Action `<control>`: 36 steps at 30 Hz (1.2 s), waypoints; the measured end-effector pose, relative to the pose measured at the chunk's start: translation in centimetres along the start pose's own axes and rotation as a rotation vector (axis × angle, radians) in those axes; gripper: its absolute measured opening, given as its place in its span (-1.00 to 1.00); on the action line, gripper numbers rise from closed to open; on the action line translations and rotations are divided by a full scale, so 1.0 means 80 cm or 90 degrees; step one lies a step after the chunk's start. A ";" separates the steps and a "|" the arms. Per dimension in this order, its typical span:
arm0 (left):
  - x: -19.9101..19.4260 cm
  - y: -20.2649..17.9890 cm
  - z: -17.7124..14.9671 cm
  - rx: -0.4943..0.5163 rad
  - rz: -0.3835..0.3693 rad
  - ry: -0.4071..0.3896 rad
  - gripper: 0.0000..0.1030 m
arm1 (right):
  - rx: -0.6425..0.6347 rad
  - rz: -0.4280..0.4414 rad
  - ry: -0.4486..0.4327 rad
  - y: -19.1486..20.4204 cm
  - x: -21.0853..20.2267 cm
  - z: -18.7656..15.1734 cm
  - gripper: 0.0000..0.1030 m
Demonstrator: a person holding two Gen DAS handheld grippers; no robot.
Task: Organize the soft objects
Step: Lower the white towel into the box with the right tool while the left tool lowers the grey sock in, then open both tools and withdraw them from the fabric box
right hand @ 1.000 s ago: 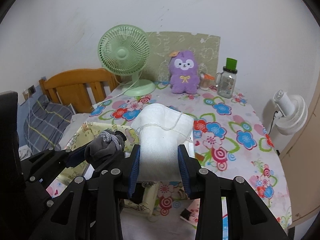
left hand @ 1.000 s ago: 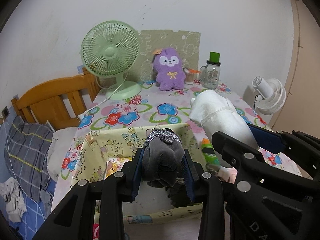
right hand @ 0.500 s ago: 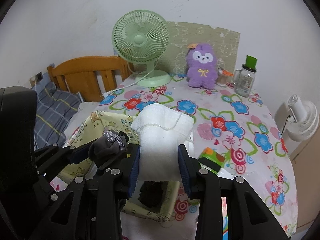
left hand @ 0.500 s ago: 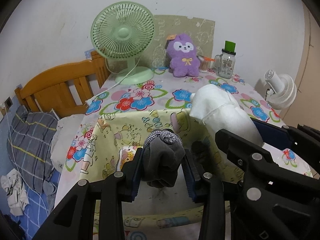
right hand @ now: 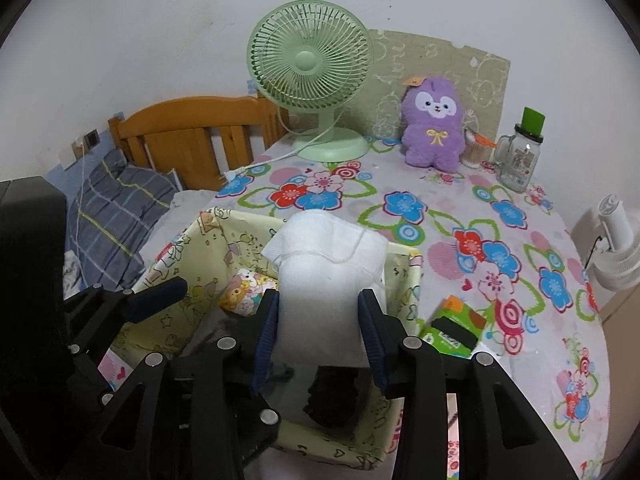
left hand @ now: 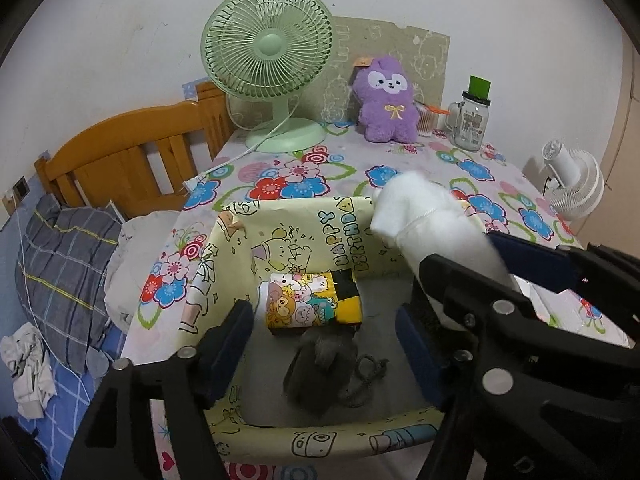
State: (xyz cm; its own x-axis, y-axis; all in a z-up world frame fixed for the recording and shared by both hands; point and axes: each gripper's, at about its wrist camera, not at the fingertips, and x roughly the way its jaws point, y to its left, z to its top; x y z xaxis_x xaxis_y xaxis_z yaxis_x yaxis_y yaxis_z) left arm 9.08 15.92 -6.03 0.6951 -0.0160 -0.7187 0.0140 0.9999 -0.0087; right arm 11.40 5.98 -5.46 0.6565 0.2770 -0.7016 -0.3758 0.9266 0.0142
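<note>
Floral table (left hand: pixel 304 176): one bin (left hand: pixel 224 248), one grey sock (left hand: pixel 320 364) inside; left gripper (left hand: pixel 324 344) spread empty, right gripper (right hand: pixel 319 328) clamps white bundle (right hand: pixel 324 264).

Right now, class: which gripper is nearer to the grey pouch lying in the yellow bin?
Left. The open left gripper hangs directly over the grey pouch in the yellow bin, fingers either side. The right gripper is off beside it, clamping the white pouch.

A plain white wall (left hand: pixel 120 40) rises behind the desk (right hand: pixel 460 216), which is draped in a flowered cloth, and a beige patterned board (right hand: pixel 440 64) leans against it. To the left stands a wooden headboard (left hand: pixel 128 148) over a bed with a grey plaid pillow (left hand: pixel 60 268) and blue checked sheet (left hand: pixel 64 412).
</note>
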 end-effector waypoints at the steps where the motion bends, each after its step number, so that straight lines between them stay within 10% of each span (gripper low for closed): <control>1: 0.000 0.001 0.000 -0.001 0.000 0.001 0.52 | 0.001 0.003 0.001 0.000 0.001 0.000 -0.14; 9: -0.003 0.001 0.000 -0.005 -0.001 -0.002 0.61 | -0.001 -0.011 -0.006 -0.002 -0.003 -0.001 0.40; 36: -0.045 -0.062 0.004 0.025 -0.012 -0.047 0.88 | 0.024 -0.055 -0.067 -0.050 -0.072 -0.017 0.64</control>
State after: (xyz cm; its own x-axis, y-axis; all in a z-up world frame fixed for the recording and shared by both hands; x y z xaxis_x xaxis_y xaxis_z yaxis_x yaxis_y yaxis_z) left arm 6.72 10.98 -3.14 0.7451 -0.0371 -0.6659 0.0554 0.9984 0.0064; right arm 8.25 0.37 -2.42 0.7508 0.2185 -0.6233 -0.2911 0.9566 -0.0153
